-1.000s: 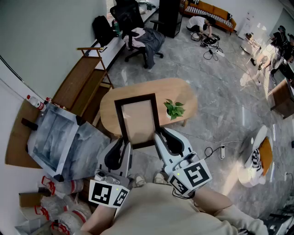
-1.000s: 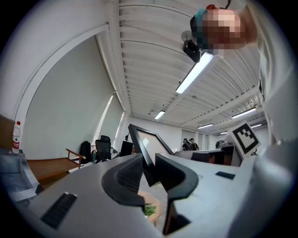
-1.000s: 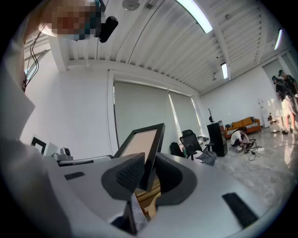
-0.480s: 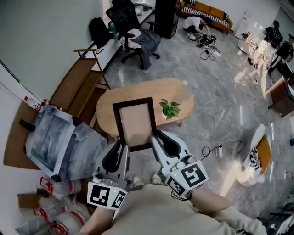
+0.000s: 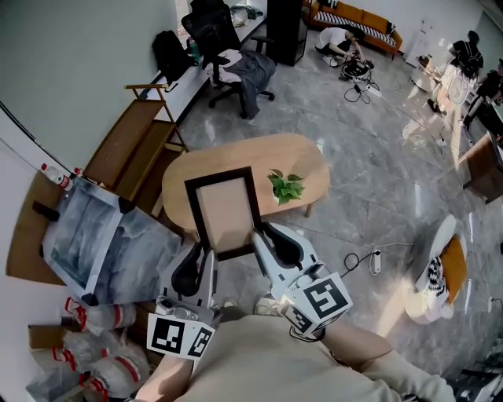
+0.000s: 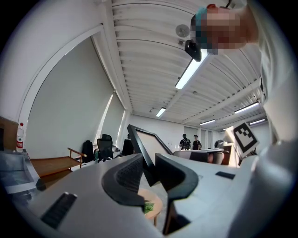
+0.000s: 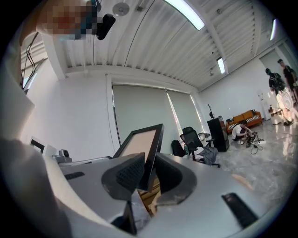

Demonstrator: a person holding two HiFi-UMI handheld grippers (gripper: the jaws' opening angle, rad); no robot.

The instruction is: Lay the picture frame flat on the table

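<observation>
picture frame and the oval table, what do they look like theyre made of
The picture frame has a dark, matte border, likely painted wood or plastic. Its tan, dull inner panel looks like fibreboard or card. The oval table looks like light wood or veneer with a smooth, even warm top. Its grain is too small to tell.

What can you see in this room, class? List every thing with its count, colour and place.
picture frame: one, black edge and tan panel, held over the table
table: one, light wood, oval, mid-floor
plant: one, green, on the table right of the picture frame
office chair: one, black, far left
sofa: one, orange, far end
canvas: one, grey-blue, left
power strip: one, white, floor at right
left gripper: one, grey, shut on the picture frame's near left corner
right gripper: one, grey, shut on its near right corner
</observation>
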